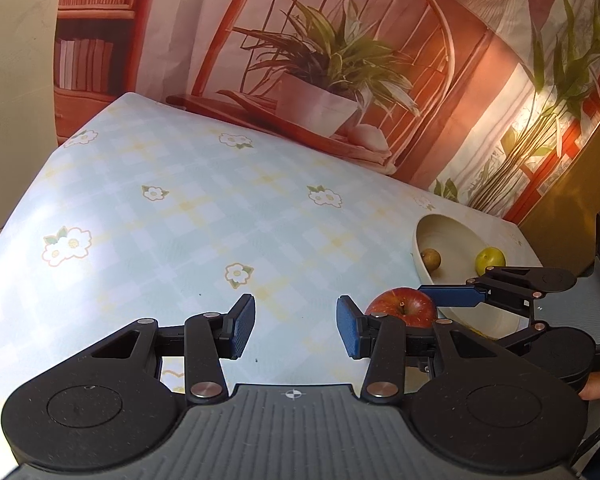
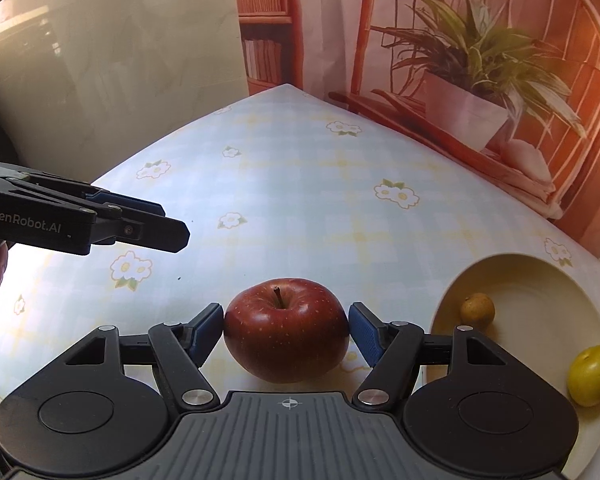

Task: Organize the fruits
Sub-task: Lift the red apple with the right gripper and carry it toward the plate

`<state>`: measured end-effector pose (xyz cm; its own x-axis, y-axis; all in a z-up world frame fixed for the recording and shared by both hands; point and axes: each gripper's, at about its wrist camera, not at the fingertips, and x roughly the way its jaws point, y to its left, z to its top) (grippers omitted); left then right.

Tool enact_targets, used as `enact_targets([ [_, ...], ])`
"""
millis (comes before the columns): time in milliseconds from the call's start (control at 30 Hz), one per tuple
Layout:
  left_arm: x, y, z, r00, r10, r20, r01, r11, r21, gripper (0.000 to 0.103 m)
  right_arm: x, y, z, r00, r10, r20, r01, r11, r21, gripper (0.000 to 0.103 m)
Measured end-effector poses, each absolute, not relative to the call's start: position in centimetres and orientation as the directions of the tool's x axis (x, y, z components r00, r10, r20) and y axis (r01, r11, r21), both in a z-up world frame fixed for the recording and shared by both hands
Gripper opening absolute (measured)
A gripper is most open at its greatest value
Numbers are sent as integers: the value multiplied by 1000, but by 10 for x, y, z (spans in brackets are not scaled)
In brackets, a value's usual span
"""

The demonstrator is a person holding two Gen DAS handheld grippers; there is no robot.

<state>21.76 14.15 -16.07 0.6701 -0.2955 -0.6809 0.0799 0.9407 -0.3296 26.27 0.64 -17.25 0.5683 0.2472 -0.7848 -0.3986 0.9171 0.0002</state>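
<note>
A red apple sits on the flowered tablecloth between the fingers of my right gripper; both blue pads touch its sides, so the gripper is shut on it. The apple also shows in the left wrist view, just right of my left gripper, which is open and empty above the cloth. A cream bowl to the right holds a small brown fruit and a yellow-green fruit. In the left wrist view the bowl lies behind the right gripper.
The table carries a pale blue checked cloth with flower prints. A printed backdrop of a chair and potted plant stands along its far edge. A beige wall is at the left. The left gripper reaches in from the left.
</note>
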Motion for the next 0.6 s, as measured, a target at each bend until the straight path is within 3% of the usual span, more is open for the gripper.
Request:
enact_targets([
  [600,238,91,-175,575,-457,-678,181,880,-439,47,236,-5,-174,605,274,-747,-382,924,30,65],
])
